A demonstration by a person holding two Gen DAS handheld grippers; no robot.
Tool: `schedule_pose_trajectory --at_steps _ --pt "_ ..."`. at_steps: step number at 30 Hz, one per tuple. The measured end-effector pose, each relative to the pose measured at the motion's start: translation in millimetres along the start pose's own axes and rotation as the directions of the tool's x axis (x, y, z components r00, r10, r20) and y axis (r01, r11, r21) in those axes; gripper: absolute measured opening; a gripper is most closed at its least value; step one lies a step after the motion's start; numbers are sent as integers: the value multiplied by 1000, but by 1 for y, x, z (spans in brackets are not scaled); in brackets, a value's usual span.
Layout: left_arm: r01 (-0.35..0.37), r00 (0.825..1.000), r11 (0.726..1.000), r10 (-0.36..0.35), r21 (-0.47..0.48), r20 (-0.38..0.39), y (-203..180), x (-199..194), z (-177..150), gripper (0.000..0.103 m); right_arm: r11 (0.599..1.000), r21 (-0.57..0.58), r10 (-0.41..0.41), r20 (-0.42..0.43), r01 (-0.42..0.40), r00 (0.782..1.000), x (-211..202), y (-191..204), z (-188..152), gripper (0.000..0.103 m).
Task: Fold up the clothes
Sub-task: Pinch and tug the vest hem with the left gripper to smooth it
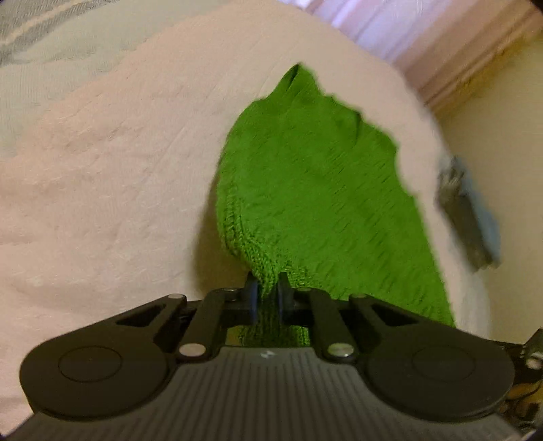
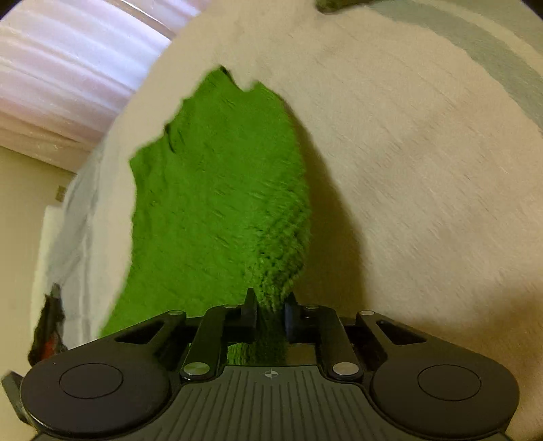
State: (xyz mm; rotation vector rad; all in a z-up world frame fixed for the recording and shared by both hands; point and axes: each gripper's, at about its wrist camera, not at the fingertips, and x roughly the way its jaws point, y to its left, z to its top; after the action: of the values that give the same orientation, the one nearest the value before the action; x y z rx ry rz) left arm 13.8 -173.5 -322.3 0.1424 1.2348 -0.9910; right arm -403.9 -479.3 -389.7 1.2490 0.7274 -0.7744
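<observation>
A bright green knitted garment (image 1: 315,176) lies stretched over a pale pink bedspread (image 1: 112,163). My left gripper (image 1: 267,288) is shut on the garment's near left corner, the knit pinched between its black fingers. My right gripper (image 2: 269,302) is shut on the garment's (image 2: 217,190) near right corner in the same way. The cloth hangs up from both grips and runs away from me onto the bedspread (image 2: 424,190). Both views are blurred by motion. The garment's far end narrows to a point.
The other gripper shows as a dark blurred shape at the right of the left wrist view (image 1: 468,210) and at the lower left of the right wrist view (image 2: 47,329). Pale curtains (image 2: 61,68) and a cream wall (image 1: 502,129) lie beyond the bed. A grey-striped cover (image 1: 40,30) lies at the far edge.
</observation>
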Motion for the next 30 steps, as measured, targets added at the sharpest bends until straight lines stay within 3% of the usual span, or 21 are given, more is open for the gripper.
schedule_pose_trajectory --at_steps 2,4,8,9,10,11,13,15,18,22,25,27,30 --pt "-90 993 996 90 -5 -78 6 26 -15 9 996 23 -88 -55 90 995 22 -14 -9 11" --pt "-161 977 987 156 -22 -146 9 49 -30 8 992 19 -121 -51 122 991 29 -13 -11 12" --pt "-215 967 976 216 29 -137 2 47 -35 14 975 -110 -196 -27 192 980 24 6 -4 12" --pt "-224 964 974 226 31 -139 2 43 -33 15 964 -138 -230 -3 227 973 20 11 0 27" --pt "-232 962 972 235 34 -140 3 39 -30 15 951 -161 -265 23 266 964 15 17 5 53" --pt "-242 962 970 244 28 -124 2 32 -24 15 941 -184 -274 69 283 959 11 23 8 60" --pt "-259 964 965 261 37 -57 -2 13 -16 13 923 -230 -272 172 307 947 3 35 14 60" --pt "-262 965 962 262 74 5 -11 2 -5 13 912 -290 -229 221 289 948 5 56 20 60" --pt "-225 974 959 224 170 28 -30 14 12 13 868 -427 -166 232 254 958 32 92 20 59" --pt "-193 980 915 196 354 28 -65 59 19 14 763 -608 -98 227 219 969 79 141 13 59" --pt "-185 980 890 198 417 13 -76 94 22 16 714 -674 -89 178 187 980 118 152 13 58" --pt "-181 980 883 201 434 1 -72 108 22 15 668 -703 -163 181 244 970 140 143 15 57" --pt "-180 979 882 204 435 -9 -54 106 18 12 733 -623 -202 184 273 962 131 104 32 57"
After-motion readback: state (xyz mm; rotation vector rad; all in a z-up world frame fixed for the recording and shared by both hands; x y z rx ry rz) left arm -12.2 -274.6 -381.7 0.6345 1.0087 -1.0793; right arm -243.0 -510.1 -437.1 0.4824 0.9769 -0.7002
